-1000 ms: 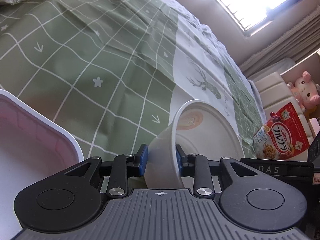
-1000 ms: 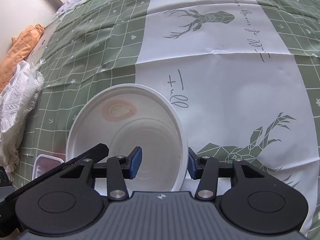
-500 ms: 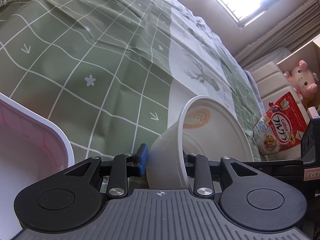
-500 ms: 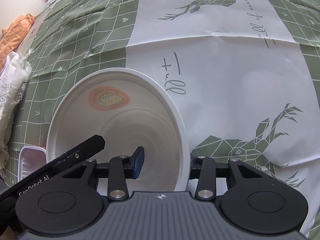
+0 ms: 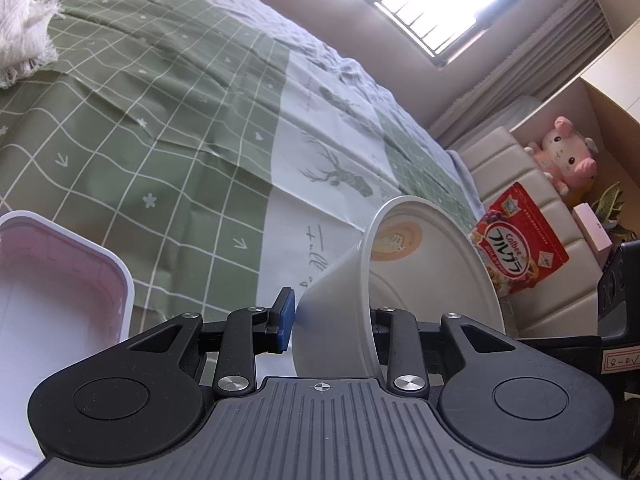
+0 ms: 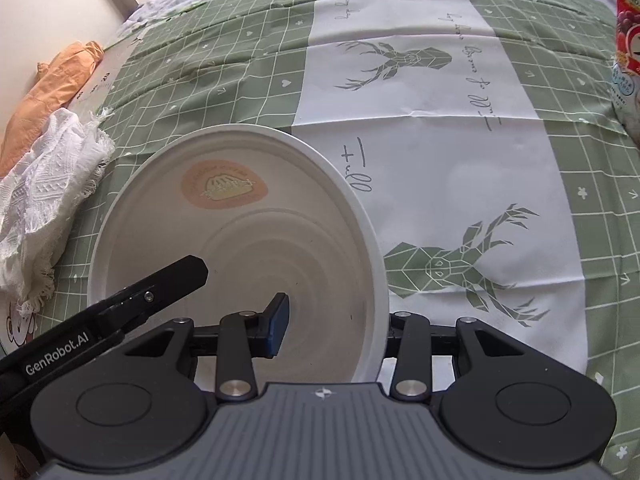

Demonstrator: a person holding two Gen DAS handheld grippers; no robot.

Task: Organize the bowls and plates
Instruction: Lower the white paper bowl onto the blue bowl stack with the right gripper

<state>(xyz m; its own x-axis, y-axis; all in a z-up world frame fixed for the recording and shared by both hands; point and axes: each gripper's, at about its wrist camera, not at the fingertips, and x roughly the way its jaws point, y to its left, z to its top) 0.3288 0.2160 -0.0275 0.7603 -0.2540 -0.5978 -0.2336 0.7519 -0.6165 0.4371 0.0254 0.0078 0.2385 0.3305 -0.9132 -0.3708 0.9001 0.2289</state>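
A white bowl [image 5: 424, 264] with an orange sticker inside is held tilted above the green and white tablecloth [image 5: 168, 128]. My left gripper [image 5: 332, 320] is shut on its wall, one finger outside, one inside. My right gripper [image 6: 336, 320] is shut on the bowl [image 6: 240, 240] at the opposite rim, its left finger inside. The left gripper's finger [image 6: 160, 288] shows inside the bowl in the right wrist view. A pink-and-white rectangular container [image 5: 52, 280] lies at the left.
A white fringed cloth [image 6: 44, 196] and an orange cloth [image 6: 56, 84] lie at the table's left side. A red cereal bag [image 5: 520, 240], a pink plush pig [image 5: 568, 156] and a cream cushioned bench stand past the table.
Both grippers have lifted the bowl higher above the cloth and tilted it; the views show more of the table. Both grips are unchanged.
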